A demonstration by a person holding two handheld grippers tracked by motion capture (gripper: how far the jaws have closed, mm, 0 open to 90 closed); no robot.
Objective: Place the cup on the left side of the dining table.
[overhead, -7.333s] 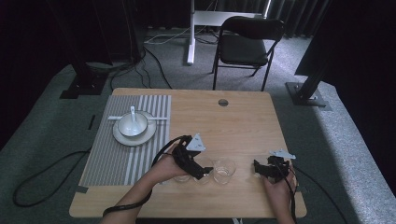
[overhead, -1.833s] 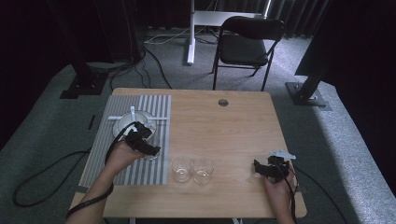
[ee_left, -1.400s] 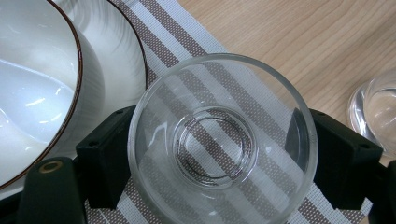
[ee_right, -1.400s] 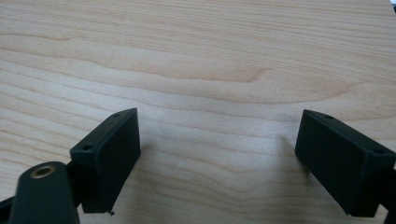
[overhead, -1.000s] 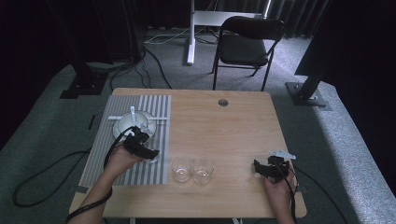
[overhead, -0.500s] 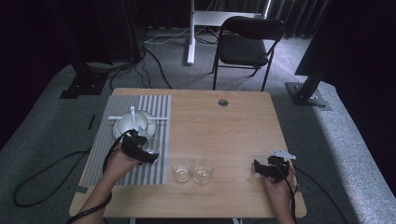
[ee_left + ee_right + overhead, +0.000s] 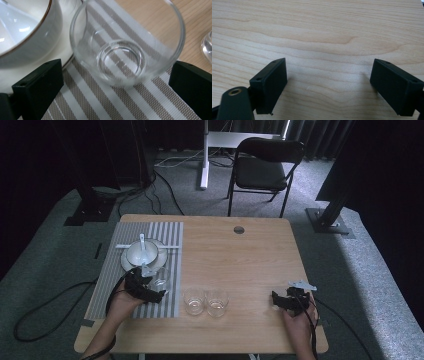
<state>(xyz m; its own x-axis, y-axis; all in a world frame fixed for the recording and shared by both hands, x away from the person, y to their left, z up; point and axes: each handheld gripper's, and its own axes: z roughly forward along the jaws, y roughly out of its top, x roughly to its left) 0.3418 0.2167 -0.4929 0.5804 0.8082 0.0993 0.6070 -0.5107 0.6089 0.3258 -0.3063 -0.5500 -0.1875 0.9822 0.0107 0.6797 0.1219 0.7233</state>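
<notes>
A clear empty glass (image 7: 122, 52) stands upright on the striped mat (image 7: 100, 100), right beside the white plate (image 7: 62, 53) that carries a bowl (image 7: 27, 27). My left gripper (image 7: 116, 80) is open and its jaws have just been opening. The glass sits between them and the pads (image 7: 40, 87) do not press it. In the high view the same glass (image 7: 161, 279) is just ahead of my left gripper (image 7: 156, 289). My right gripper (image 7: 329, 82) rests open over bare wood, at the table's front right (image 7: 280, 301).
Two more clear glasses (image 7: 194, 300) (image 7: 217, 301) stand side by side near the table's front middle. The bowl (image 7: 141, 252) holds a white spoon (image 7: 142, 242). The mat (image 7: 170, 235) covers the left part of the wooden table (image 7: 250, 265). A chair (image 7: 262, 170) stands behind the table.
My left gripper carried one glass from the group at the front middle over to the mat beside the plate, sank a little toward the person and let go. The right gripper stayed put.
</notes>
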